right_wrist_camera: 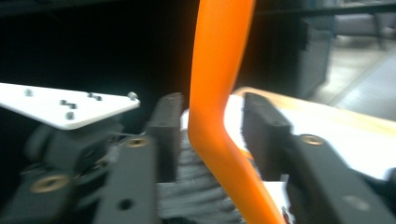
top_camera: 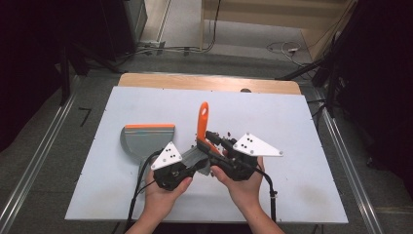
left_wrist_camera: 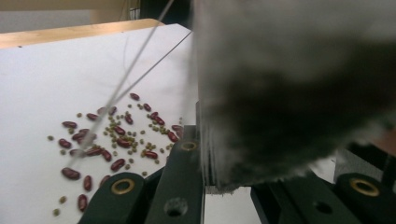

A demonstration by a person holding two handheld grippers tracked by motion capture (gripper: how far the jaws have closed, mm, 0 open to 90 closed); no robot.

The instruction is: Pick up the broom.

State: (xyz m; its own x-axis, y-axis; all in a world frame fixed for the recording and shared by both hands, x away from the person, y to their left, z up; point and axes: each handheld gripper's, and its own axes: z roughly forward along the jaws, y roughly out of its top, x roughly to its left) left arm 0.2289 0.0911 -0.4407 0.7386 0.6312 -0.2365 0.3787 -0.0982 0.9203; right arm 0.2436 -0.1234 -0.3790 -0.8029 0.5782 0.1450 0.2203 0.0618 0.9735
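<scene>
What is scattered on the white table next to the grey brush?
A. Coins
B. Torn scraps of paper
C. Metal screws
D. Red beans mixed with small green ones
D. The left gripper view shows dark red beans mixed with small green beans, lying loose on the white table just beside the brush's grey bristles.

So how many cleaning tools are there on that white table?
2. A grey dustpan with an orange edge lies left of centre, and a hand brush with an orange handle stands between the two grippers, beside the spilled beans. None seems hidden.
</scene>
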